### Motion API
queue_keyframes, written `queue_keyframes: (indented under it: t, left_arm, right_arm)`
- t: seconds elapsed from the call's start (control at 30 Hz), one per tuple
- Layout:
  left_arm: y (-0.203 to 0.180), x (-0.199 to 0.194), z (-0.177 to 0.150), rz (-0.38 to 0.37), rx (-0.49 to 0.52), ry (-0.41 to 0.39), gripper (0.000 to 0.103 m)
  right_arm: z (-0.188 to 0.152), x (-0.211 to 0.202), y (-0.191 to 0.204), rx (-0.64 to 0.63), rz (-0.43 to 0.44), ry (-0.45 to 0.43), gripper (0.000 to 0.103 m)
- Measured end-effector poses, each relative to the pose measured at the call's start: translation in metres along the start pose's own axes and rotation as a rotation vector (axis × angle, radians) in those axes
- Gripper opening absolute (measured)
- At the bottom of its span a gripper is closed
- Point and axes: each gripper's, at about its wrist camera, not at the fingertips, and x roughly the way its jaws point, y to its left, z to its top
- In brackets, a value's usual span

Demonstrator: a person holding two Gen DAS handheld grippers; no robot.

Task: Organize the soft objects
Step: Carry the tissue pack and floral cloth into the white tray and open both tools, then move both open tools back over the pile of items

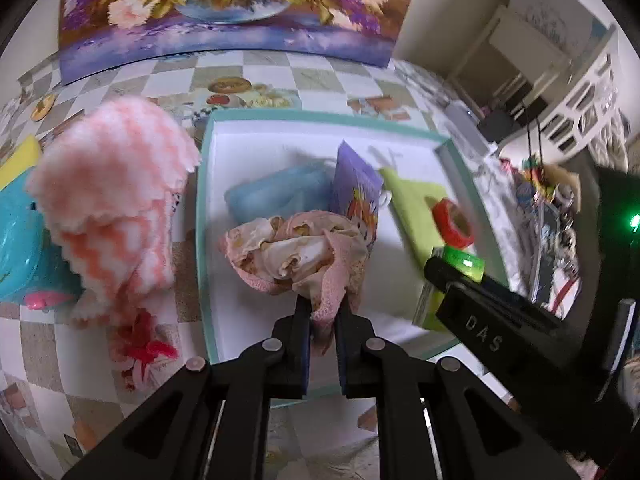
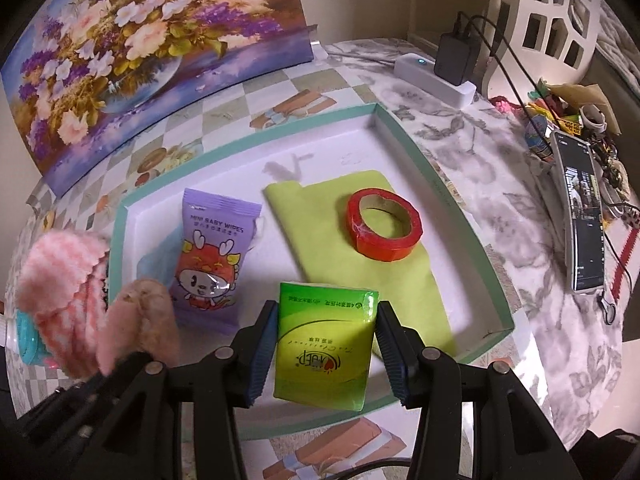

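Left jaws: I see my left gripper (image 1: 323, 312) pinching the lace edge of a bunched pink-and-cream cloth (image 1: 298, 250), which hangs over the near part of the tray.
Right jaws: my right gripper (image 2: 326, 338) clamps a green tissue pack (image 2: 326, 342) by its two sides, above the tray's near edge.
Tray: a shallow white tray with a teal rim (image 2: 436, 184) sits on the checkered worktop (image 1: 120, 384).
Inside the tray: a purple baby wipes pack (image 2: 210, 256), a blue cloth (image 1: 280, 196) partly behind it, a lime-green cloth (image 2: 360, 248) with a red tape roll (image 2: 385, 226) resting on it.
Left of the tray: a pink-and-white fluffy cloth (image 1: 116, 196) beside a turquoise container (image 1: 18, 252).
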Motion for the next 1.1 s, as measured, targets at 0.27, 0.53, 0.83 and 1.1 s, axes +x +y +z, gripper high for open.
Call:
queue_keyframes:
  t: [0.27,0.53,0.83,1.1]
  left_arm:
    - [-0.004,0.035,-0.012,0.057,0.044,0.139,0.011]
    - [0.001,0.039,-0.013,0.043,0.007,0.165,0.013]
    - [0.003,0.019,-0.004,0.032,-0.013,0.127,0.050]
    - [0.004,-0.009,0.000,0.030,-0.021,0.053,0.053]
  right_arm:
    - [-0.006,0.022,-0.002,-0.007,-0.011,0.069,0.052]
    - [-0.008,0.024,0.004,-0.045,-0.020,0.075,0.052]
    - [-0.005,0.011,0.004,-0.034,-0.017,0.025,0.064]
    - [0.002,-0.012,0.002,-0.012,-0.017,-0.064,0.065]
